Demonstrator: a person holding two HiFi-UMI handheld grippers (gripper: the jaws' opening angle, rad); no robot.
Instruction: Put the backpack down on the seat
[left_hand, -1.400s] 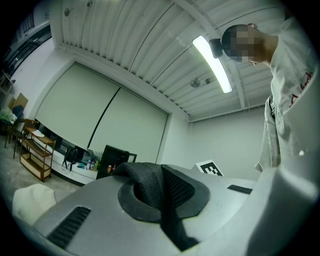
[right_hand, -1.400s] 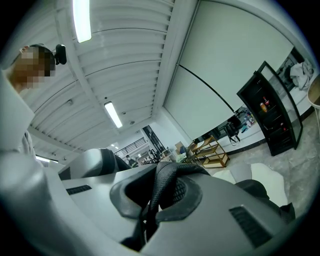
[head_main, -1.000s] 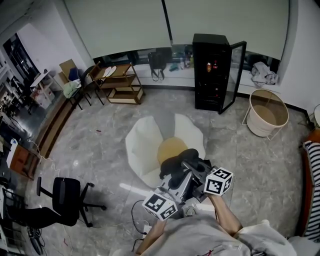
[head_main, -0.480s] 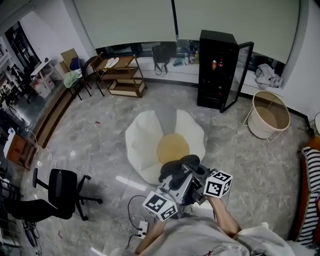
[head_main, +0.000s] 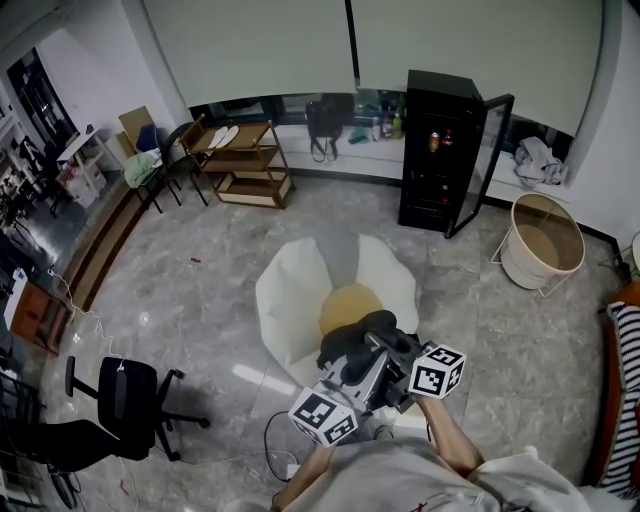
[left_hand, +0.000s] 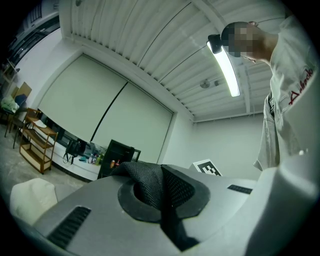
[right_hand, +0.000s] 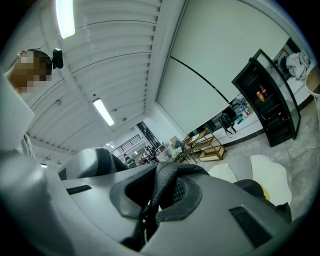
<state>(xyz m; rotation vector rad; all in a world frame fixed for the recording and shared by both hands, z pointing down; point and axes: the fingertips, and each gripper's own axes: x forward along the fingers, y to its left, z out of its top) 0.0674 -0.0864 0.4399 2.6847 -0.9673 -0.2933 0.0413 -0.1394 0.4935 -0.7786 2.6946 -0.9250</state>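
1. Right now I have the left gripper (head_main: 348, 375) fully closed, and in the left gripper view its jaws pinch a black mesh strap (left_hand: 150, 182) between them.
2. I have the right gripper (head_main: 396, 352) closed just as tight; in the right gripper view its jaws clamp a loop of black webbing (right_hand: 167, 181).
3. Both claws sit side by side in front of my chest, their marker cubes close together, and both point level.
4. The backpack (head_main: 356, 334), a dark bundle, hangs from the two claws. In the head view it overlaps the near edge of the seat (head_main: 288, 300), a white petal-shaped chair on the marble floor.
5. The seat's yellow cushion (head_main: 346, 300) shows just beyond the backpack. I cannot tell whether the backpack touches the seat.
6. Further off stand a black cabinet (head_main: 438, 150) with its glass door open, a cream basket (head_main: 540, 265) to its right, and a black office chair (head_main: 125, 395) well to the left.
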